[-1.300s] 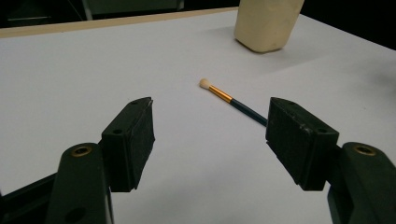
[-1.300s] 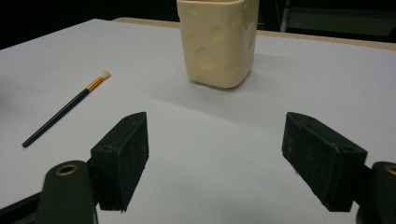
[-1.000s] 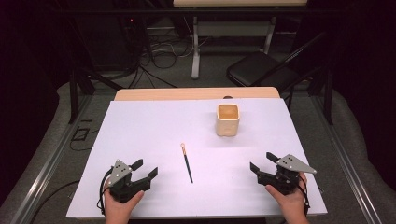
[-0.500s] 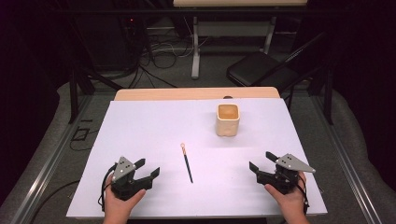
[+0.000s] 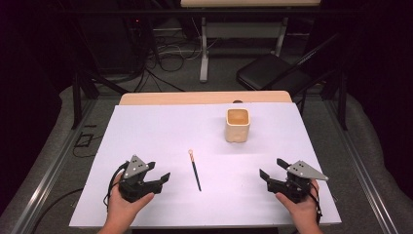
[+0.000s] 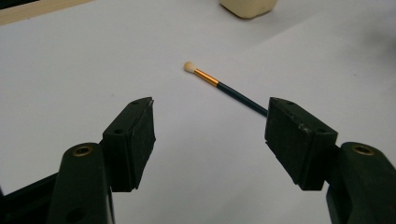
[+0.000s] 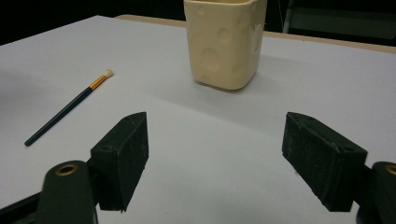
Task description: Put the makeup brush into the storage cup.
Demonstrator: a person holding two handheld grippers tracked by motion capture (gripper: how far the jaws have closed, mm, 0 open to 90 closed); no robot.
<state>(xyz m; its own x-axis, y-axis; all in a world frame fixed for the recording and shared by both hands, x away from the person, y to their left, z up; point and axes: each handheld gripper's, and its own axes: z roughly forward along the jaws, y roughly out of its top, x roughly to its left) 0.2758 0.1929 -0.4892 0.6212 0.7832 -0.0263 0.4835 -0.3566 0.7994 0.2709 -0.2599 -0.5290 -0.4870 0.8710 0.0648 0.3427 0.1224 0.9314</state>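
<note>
We note the tabletop point(image 5: 146, 131) first: a white sheet covers nearly all of it, with a strip of bare wood showing along the far edge. The near edge runs just under both forearms. Most of the sheet is bare, with broad open room on the left half and in the middle.

Next in size, the cream cup point(image 5: 237, 125) stands upright toward the far right, well apart from everything else. Its mouth is squarish, and in the right gripper view point(image 7: 224, 42) its walls are dimpled.

The left hand-held gripper point(image 5: 163, 178) sits near the front left, jaws spread wide and released, nothing between them. The right hand-held gripper point(image 5: 272, 168) sits near the front right, likewise released, its jaws standing wide over bare sheet.

Smallest, the brush point(image 5: 195, 169) lies flat on the sheet near the middle front, between the two grippers and just beside the left one. Its long axis runs near-to-far with a slight lean: pale tip at the far end, dark handle toward us. In the left gripper view point(image 6: 219, 84) the handle's near end passes behind the right-hand jaw.
</note>
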